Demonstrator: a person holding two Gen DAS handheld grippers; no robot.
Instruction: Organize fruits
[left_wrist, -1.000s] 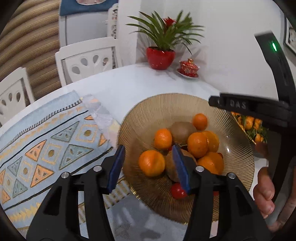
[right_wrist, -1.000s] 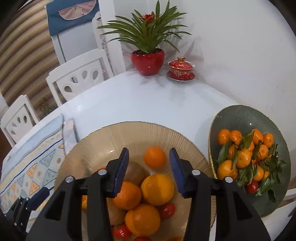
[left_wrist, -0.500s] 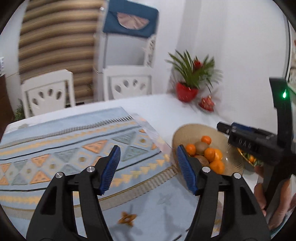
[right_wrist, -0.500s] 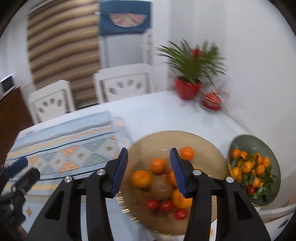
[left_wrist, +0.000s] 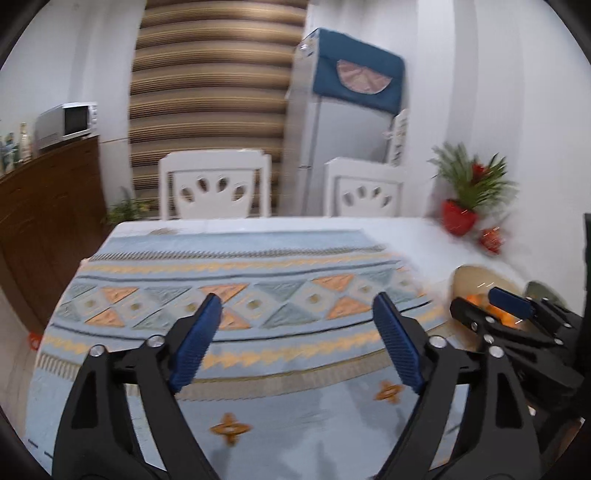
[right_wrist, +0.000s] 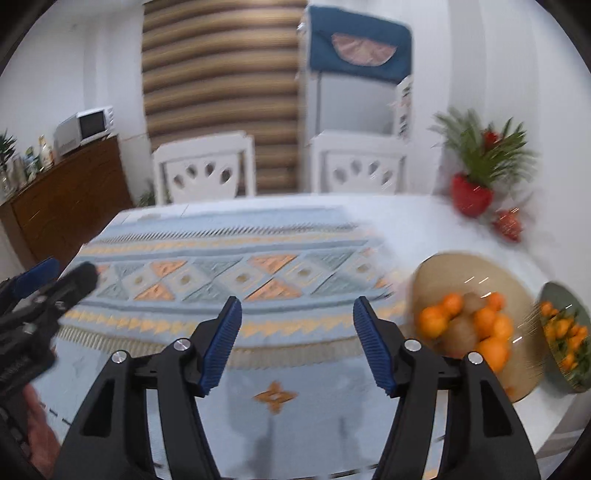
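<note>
Right wrist view: I've pulled back from the gold fruit bowl (right_wrist: 476, 273) at the table's right edge; both my grippers gape empty, right (right_wrist: 297, 345) and left (left_wrist: 297, 341).

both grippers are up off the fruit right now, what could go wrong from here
1. Both views are motion-blurred, so aiming at a single fruit may be off.
2. The gold bowl is heaped with oranges and kiwis; a careless grab could roll one out.
3. The left gripper and right gripper, both open and empty, hang close side by side and could collide.
</note>
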